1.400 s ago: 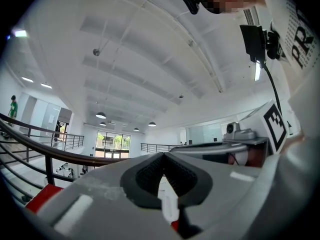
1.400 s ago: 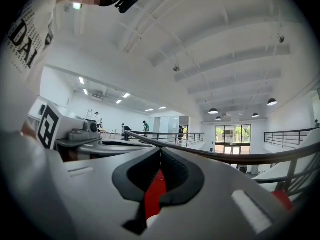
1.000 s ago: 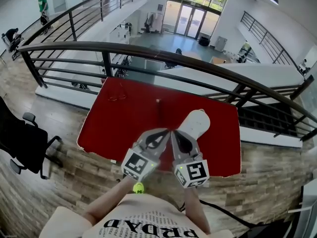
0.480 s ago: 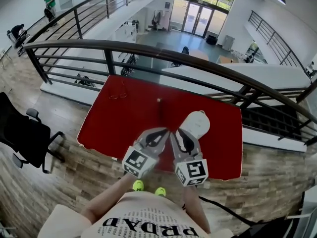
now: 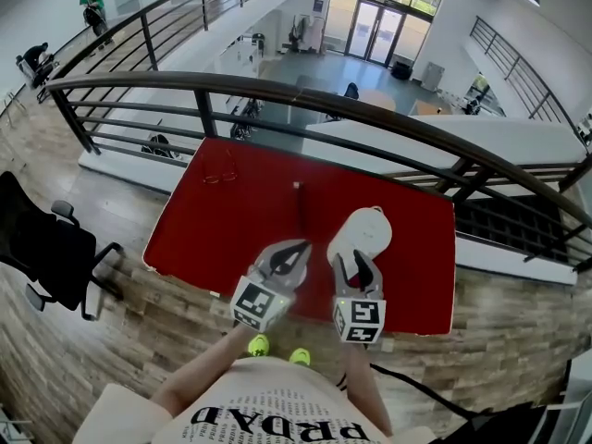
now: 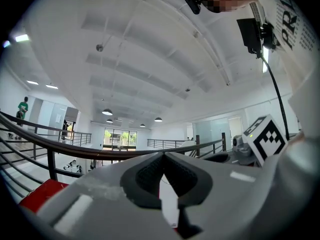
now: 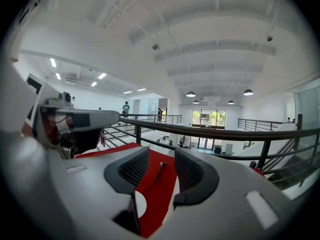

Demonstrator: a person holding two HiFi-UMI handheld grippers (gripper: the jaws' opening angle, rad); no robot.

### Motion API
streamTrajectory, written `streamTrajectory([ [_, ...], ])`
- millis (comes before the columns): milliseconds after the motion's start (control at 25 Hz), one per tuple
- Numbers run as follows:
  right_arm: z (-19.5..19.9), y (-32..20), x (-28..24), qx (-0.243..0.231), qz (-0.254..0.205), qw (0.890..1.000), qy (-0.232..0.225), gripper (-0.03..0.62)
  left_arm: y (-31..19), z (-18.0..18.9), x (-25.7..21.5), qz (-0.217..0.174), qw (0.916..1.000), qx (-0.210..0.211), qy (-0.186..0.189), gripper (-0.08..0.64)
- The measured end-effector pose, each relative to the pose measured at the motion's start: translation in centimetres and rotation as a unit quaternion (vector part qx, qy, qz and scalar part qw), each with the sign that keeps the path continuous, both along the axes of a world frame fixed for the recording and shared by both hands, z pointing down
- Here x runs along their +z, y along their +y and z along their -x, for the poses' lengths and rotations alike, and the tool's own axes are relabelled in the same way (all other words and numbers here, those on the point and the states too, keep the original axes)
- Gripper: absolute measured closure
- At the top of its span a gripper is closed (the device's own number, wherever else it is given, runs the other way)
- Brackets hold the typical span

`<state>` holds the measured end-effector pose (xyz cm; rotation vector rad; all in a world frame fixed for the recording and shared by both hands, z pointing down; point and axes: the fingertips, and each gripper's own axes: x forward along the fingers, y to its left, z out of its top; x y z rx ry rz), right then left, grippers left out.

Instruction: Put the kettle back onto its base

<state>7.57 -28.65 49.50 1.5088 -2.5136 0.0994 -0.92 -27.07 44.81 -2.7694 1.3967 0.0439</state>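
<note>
Though lidded, white kettle [image 5: 363, 233], on red table [image 5: 222, 229].

Red table [image 5: 217, 234], white kettle [image 5: 363, 233]

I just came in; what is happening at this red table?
A person stands at a red table, a gripper in each hand. The right gripper is close to the white kettle; its jaws have just been opening and nothing is held between them. The left gripper, beside it, is shut and empty. The kettle stands on the table.
</note>
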Motion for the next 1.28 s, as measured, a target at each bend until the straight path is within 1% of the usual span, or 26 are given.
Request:
streamTrajectory([
  [120,-0.7,-0.4,0.5,0.004,0.001,1.0,-0.004,0.439,-0.7,-1.1,1.2,0.001,1.0,0.002,-0.001,0.566],
  [320,-1.0,-0.7,0.7,0.016,-0.007,1.0,0.006,0.439,-1.5,-4.5,3.7,0.01,0.9995,0.03,-0.006,0.566],
  [480,-2.6,-0.9,2.0,0.044,0.013,0.999,0.01,0.439,-2.3,-7.2,5.0,0.018,0.9983,0.053,-0.015,0.566],
  [600,-3.9,-0.5,3.6,0.064,0.032,0.997,0.016,0.438,-2.2,-8.5,5.8,0.023,0.9976,0.064,-0.014,0.566],
  [720,-4.6,-0.2,4.5,0.076,0.042,0.996,0.012,0.436,-1.9,-9.6,6.4,0.022,0.9967,0.077,-0.016,0.566],
  [840,-4.9,-0.1,5.2,0.087,0.05,0.995,0.01,0.431,-1.9,-10.1,6.8,0.025,0.9964,0.081,-0.01,0.566],
  [1080,-5.2,-0.6,7.1,0.102,0.064,0.993,0.009,0.405,-1.9,-10.7,8.2,0.038,0.9941,0.097,-0.03,0.565],
  [1280,-5.4,-1.0,8.5,0.134,0.088,0.987,0.003,0.399,-2.1,-10.5,9.3,0.049,0.9935,0.098,-0.031,0.565],
])
